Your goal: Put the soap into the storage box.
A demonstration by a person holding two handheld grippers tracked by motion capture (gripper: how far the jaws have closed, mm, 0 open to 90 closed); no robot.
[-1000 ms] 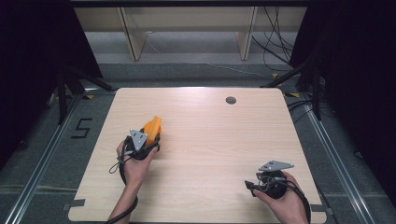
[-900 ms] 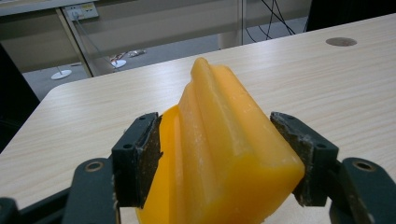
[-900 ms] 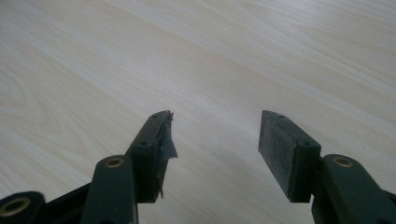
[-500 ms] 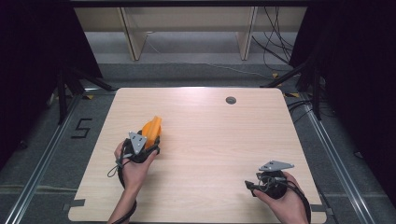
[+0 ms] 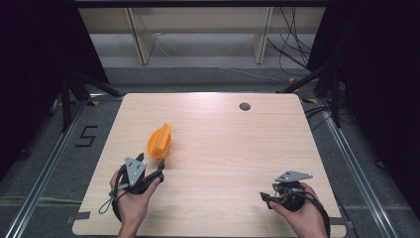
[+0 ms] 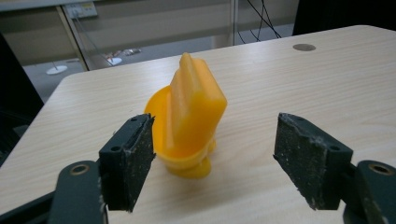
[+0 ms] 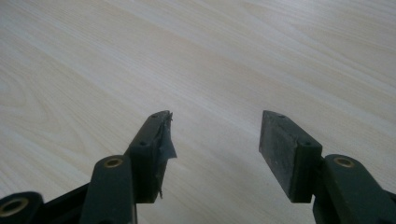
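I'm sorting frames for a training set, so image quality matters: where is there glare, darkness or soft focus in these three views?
High view: the table is evenly lit with a mild bright patch at its far middle, and both sides fall to black. Left gripper view: the orange plastic piece is fairly sharp, its top slightly washed out, and the background is soft. Right gripper view: the wood beyond the right gripper looks pale and slightly hazy.

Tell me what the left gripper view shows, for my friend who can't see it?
An orange plastic piece stands on a pale wooden table, just beyond the left gripper, whose two black jaws are open and not touching it.
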